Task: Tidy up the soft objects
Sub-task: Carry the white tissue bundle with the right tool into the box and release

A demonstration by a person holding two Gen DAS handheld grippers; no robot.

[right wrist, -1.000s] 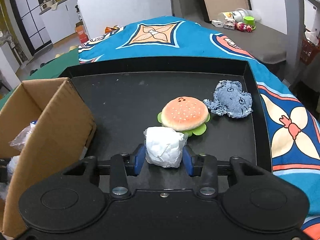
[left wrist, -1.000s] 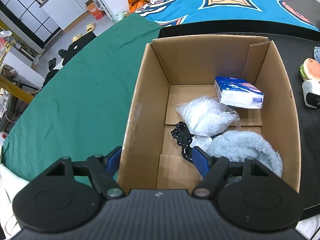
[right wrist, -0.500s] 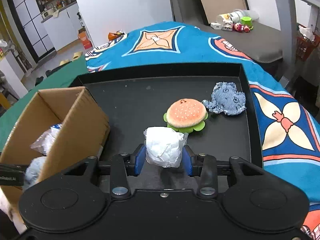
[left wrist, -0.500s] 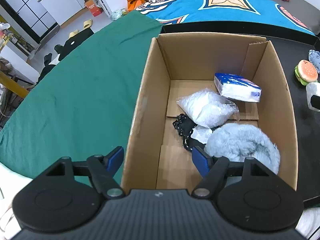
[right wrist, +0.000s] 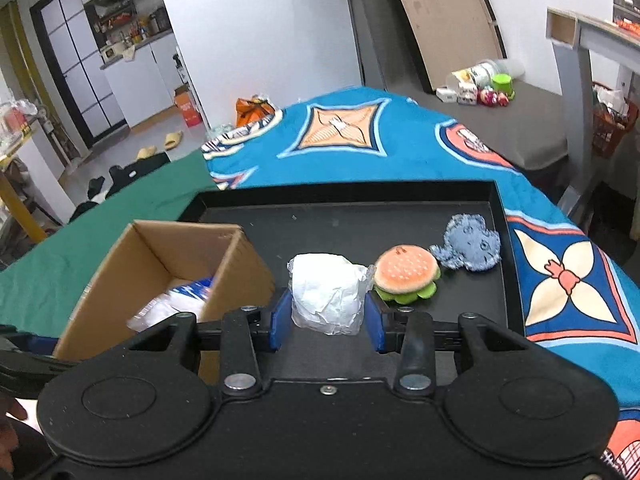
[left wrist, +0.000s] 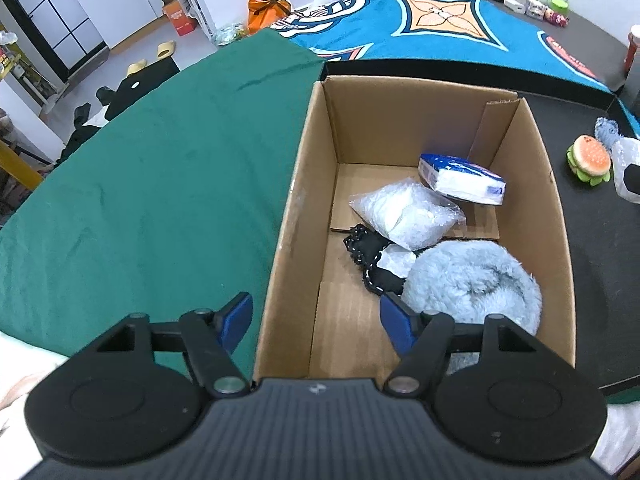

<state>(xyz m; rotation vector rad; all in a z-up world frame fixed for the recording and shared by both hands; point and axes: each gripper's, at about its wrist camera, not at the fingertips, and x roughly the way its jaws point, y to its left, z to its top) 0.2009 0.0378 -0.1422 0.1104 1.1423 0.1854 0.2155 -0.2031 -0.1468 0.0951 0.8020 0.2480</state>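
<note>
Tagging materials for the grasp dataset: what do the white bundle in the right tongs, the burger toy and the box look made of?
White bundle: thin crinkled plastic or paper wrap, matte, creased; contents hidden.
Burger toy: plush fabric, soft stitched seams, speckled bun.
Cardboard box: brown corrugated cardboard, raw matte, torn flap edge.

**A:** Your left wrist camera looks steeply down from close above the open brown cardboard box (left wrist: 400, 128), with the dark green cloth (left wrist: 160, 168) to its left; where does yours on the right face?

**B:** More forward and shallower, over the black rectangular tray (right wrist: 348, 196); both views share the box, the round plush hamburger toy (right wrist: 406, 272) and the tray's near side.
</note>
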